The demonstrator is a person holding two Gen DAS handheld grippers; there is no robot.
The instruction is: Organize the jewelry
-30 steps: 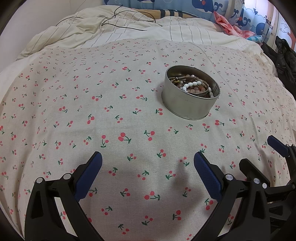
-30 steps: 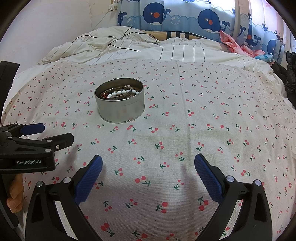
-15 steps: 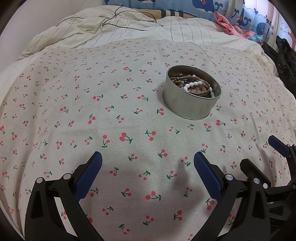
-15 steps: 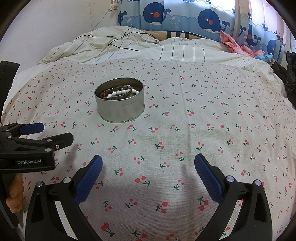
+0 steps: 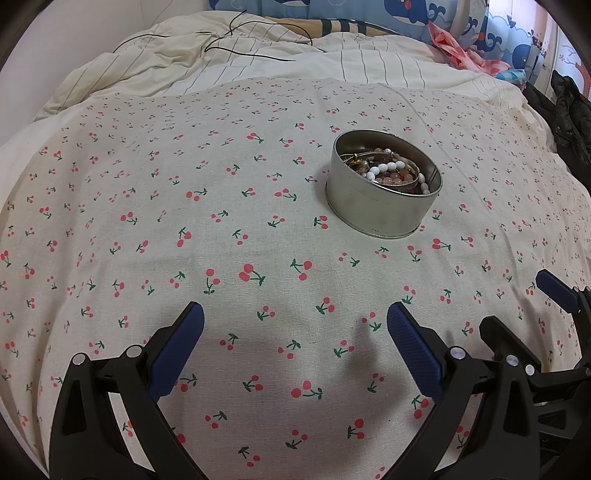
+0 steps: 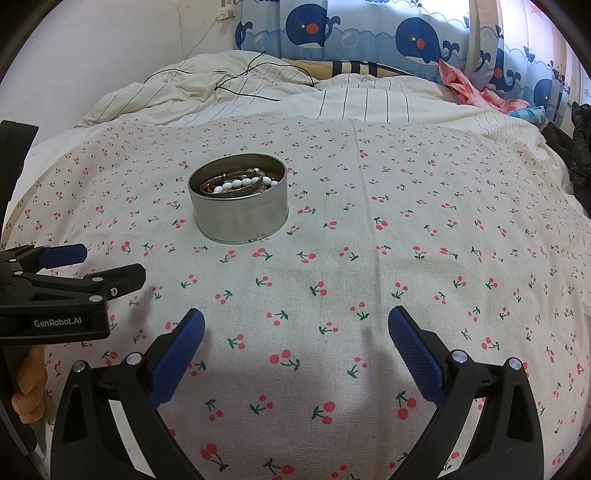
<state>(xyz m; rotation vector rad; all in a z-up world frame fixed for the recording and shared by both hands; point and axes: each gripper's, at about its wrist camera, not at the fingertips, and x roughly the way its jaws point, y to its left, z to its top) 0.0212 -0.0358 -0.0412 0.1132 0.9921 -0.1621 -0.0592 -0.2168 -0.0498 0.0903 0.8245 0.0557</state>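
A round silver tin (image 5: 380, 206) stands on the cherry-print cloth (image 5: 221, 221), ahead and right of my left gripper (image 5: 295, 343). The tin holds a tangle of jewelry (image 5: 388, 173): a white bead bracelet, pink beads and metal bangles. In the right wrist view the tin (image 6: 240, 218) is ahead and left of my right gripper (image 6: 295, 347), with the jewelry (image 6: 240, 182) inside. Both grippers are open and empty, low over the cloth, well short of the tin. The left gripper also shows at the left edge of the right wrist view (image 6: 92, 266).
The cloth covers a bed. A rumpled striped duvet (image 6: 295, 96) with a thin black cable (image 6: 258, 85) lies behind. Pink clothing (image 6: 472, 88) and dark clothing (image 6: 580, 147) lie at the far right. A whale-print curtain (image 6: 369, 33) hangs at the back.
The left gripper's view has shifted slightly, so the tin sits a little further right and lower. The right gripper has not moved. Both stay open.
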